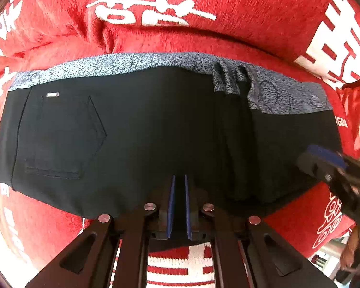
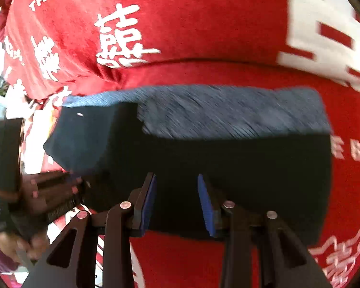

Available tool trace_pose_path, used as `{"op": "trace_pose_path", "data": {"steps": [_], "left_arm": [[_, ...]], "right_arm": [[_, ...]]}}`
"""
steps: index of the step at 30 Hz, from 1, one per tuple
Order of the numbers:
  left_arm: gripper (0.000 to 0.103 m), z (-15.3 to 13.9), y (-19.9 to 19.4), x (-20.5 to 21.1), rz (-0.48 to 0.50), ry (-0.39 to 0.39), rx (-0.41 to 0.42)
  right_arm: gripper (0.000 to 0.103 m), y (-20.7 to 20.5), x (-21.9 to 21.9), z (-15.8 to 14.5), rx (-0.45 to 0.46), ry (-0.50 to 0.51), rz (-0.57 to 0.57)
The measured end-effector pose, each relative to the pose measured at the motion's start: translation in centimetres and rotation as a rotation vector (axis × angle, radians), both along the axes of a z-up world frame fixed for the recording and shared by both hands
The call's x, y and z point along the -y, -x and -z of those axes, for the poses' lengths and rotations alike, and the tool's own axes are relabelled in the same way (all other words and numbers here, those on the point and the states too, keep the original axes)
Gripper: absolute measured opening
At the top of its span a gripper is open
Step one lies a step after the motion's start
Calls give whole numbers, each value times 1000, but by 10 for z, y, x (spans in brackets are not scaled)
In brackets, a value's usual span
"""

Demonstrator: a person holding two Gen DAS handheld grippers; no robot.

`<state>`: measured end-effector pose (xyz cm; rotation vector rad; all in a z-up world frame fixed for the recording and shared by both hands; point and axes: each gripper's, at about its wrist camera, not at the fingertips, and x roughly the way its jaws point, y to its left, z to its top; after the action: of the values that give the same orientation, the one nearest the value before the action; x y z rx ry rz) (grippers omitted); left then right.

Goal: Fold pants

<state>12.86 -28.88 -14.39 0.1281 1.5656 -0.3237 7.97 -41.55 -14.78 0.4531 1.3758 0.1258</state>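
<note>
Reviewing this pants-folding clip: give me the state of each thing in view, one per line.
pants: folded, lying flat on the cloth, patterned lining showing along the far edge.
red cloth: spread under the pants, creased.
left gripper: shut on the pants' near edge.
right gripper: open, over the pants' near edge.
</note>
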Motion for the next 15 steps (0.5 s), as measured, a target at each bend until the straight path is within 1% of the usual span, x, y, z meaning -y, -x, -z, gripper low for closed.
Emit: {"op": "trace_pose_path", "data": {"steps": [3, 5, 6, 7, 10, 13, 15], "left_arm": [[9, 3, 0, 3, 1, -17, 5], [29, 3, 1, 5, 3, -43, 21], [52, 3, 1, 6, -3, -65, 32], [64, 2, 1, 3, -20, -72, 42], [64, 3, -1, -4, -54, -46, 23], [64, 3, 1, -4, -44, -64, 28], [64, 4, 1, -2, -53, -72, 27]], "right_arm": [[39, 13, 9, -6, 9, 23, 26], [41, 13, 9, -10, 29, 56, 27], [42, 13, 10, -9, 28, 63, 18], [42, 12, 9, -7, 22, 65, 18], [42, 8, 6, -2, 17, 58, 22], [42, 7, 2, -5, 16, 62, 22], [42, 7, 1, -12, 26, 80, 21]]}}
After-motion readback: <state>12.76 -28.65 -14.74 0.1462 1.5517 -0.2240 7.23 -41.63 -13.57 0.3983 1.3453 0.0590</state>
